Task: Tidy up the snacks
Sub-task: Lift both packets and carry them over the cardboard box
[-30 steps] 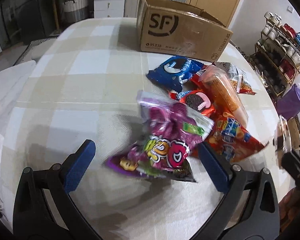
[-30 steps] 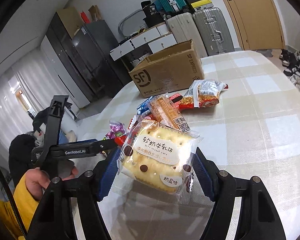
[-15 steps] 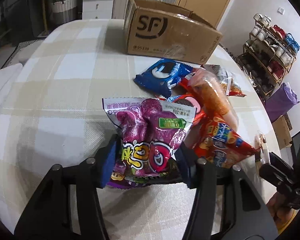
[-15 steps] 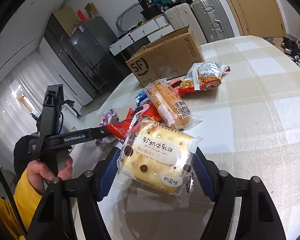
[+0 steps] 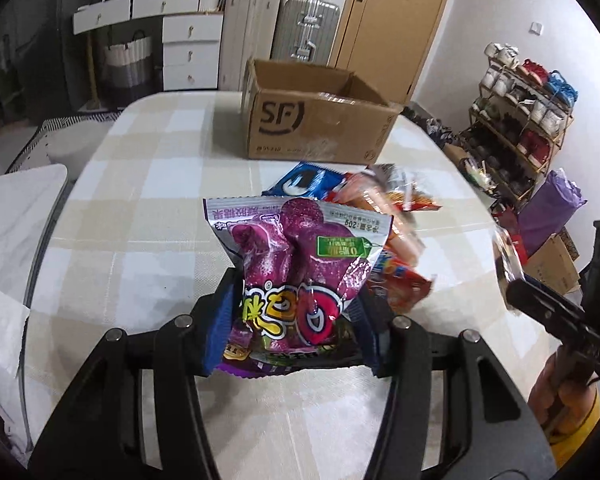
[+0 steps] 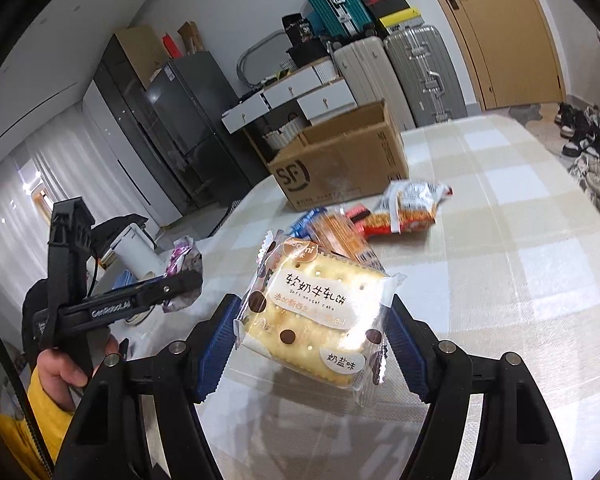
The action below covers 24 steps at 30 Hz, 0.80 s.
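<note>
Between our left gripper's point(image 5: 296, 320) blue fingers point(image 5: 220, 330) now sits the purple candy bag point(image 5: 296, 268), pinched near its lower end: a second ago those fingers stood wide apart around it while it lay on the counter point(image 5: 148, 216), and they have since closed on it, with the bag now raised clear of the snack pile point(image 5: 384, 216). We judge the pick done on this side; what is left is the carry to the open SF cardboard box point(image 5: 320, 120), which stands well behind the pile, upright with flaps open. Bag is soft and hangs upward and forward from the pinch, so it may flop or slip on the way. Our right gripper point(image 6: 312, 336) looks the same as in the earlier views: fingers point(image 6: 216, 344) partly apart, clamped on the two sides of the clear-wrapped nougat cracker packet point(image 6: 316, 316), held above the counter and tilted. Red noodle pack point(image 6: 410, 208), orange biscuit pack point(image 6: 340, 236) and blue cookie pack point(image 5: 306, 182) lie on the counter between us and the box, not yet sorted. Both grippers loaded, so we guess the box drop comes next.
</note>
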{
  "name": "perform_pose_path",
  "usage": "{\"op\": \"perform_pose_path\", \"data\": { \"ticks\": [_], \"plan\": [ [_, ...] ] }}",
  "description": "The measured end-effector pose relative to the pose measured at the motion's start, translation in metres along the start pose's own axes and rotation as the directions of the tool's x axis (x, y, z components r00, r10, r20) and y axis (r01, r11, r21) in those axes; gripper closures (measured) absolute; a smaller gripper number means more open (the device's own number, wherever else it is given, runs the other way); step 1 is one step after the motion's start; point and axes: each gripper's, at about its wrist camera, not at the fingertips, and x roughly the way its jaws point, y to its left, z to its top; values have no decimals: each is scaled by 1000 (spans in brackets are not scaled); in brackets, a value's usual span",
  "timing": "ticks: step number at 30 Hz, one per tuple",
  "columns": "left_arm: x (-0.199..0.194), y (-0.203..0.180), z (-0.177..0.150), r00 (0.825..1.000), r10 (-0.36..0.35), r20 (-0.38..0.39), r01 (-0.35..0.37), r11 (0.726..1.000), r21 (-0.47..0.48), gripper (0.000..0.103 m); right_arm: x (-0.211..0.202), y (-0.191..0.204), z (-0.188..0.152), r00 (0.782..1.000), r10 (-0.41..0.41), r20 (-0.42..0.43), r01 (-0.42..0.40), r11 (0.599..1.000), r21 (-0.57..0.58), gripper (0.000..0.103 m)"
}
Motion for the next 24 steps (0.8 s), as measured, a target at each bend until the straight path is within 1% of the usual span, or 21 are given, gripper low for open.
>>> {"op": "perform_pose_path", "data": {
  "ticks": [6, 9, 12, 18, 24],
  "plan": [
    [-39, -11, -4, 997, -44, 56, 43, 999, 18, 53, -19, 20, 13, 999, -8, 31, 9, 999, -37, 30],
    [-57, -15, -6, 995, -68, 79, 67, 998, 20, 53, -30, 30, 21, 998, 13, 58, -10, 998, -54, 30],
    [-74, -16, -7, 991, -92, 101, 91, 996, 15, 53, -40, 42, 29, 997, 14, 82, -8, 997, -75, 30],
    [-98, -20, -11, 982, -134, 133, 134, 991, 10, 53, -49, 56, 41, 995, 46, 91, -39, 997, -72, 30],
    [-112, -20, -17, 976, -165, 141, 166, 986, 7, 53, -47, 64, 44, 996, 58, 72, -53, 996, -67, 30]
  ]
}}
